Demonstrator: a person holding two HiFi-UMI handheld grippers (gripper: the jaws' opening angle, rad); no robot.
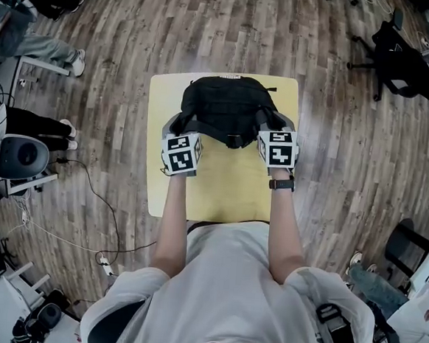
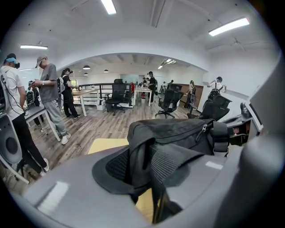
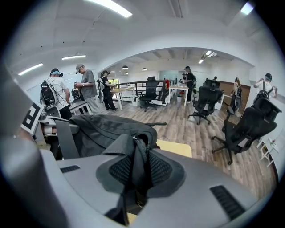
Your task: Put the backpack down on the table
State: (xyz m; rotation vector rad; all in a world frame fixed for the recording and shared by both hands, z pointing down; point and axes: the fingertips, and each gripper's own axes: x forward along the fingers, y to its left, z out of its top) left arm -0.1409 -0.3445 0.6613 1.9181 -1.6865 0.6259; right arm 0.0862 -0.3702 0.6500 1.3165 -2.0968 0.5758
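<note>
Nearest the person, the left tool [image 2: 149, 196] has its jaws clamped on a fold of black fabric and mesh padding of the backpack [image 1: 227, 109]. The right tool [image 3: 133, 187] is likewise closed on a bunched fold by a zipper. Neither is empty; both grip the bag.

The backpack hangs between the two tools and just ahead of them, one side in each. Below the tools is the yellow table [image 1: 220, 193]: bare under and behind them, with the bag over its far half. Cannot tell whether the bag's bottom touches the top yet; the yellow surface shows close beneath the fabric in both gripper views.

Step, as a judgement: the set-down itself, near its end. The next move calls for bringing both tools down together and level until the bag's weight sits on the table, keeping it inside the far edge, then parting the jaws to free the fabric.

Beyond the tools: wood floor [image 1: 333, 169], an office chair [image 1: 401, 60], people standing in the background [image 2: 49, 93].
</note>
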